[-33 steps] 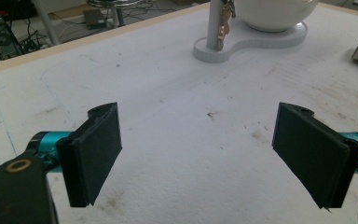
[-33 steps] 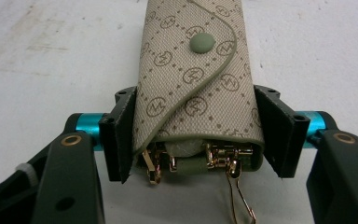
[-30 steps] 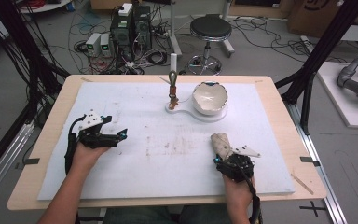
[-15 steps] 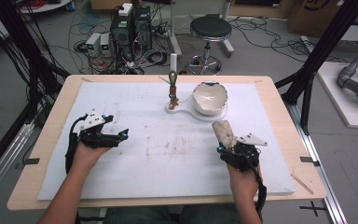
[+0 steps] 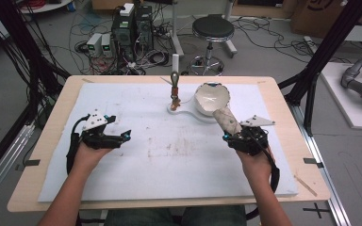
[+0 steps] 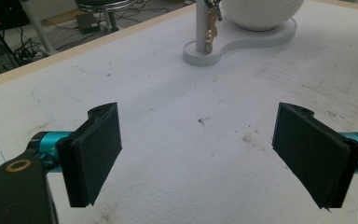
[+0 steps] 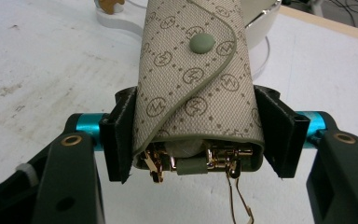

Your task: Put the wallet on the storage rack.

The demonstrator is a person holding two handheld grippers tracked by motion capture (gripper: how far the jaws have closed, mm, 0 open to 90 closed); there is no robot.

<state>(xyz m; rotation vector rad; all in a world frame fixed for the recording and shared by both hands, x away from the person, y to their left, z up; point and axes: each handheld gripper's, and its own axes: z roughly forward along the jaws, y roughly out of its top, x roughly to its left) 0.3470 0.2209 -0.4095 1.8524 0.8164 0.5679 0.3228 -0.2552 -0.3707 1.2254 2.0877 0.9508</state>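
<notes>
Right gripper (image 5: 229,133) clamps a key pouch (image 7: 193,79), near the tabletop's right edge, by the bowl (image 5: 212,98). Left gripper (image 5: 122,137) wide open, nothing between jaws, near the left edge.

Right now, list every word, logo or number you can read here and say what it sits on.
"M" in a circle: a monogram repeated all over the beige key case clamped in the right gripper.
Snap button on the case: plain, no text.
Boxes on the floor behind the table: any labels too small and blurred to read.
No other text is readable.
</notes>
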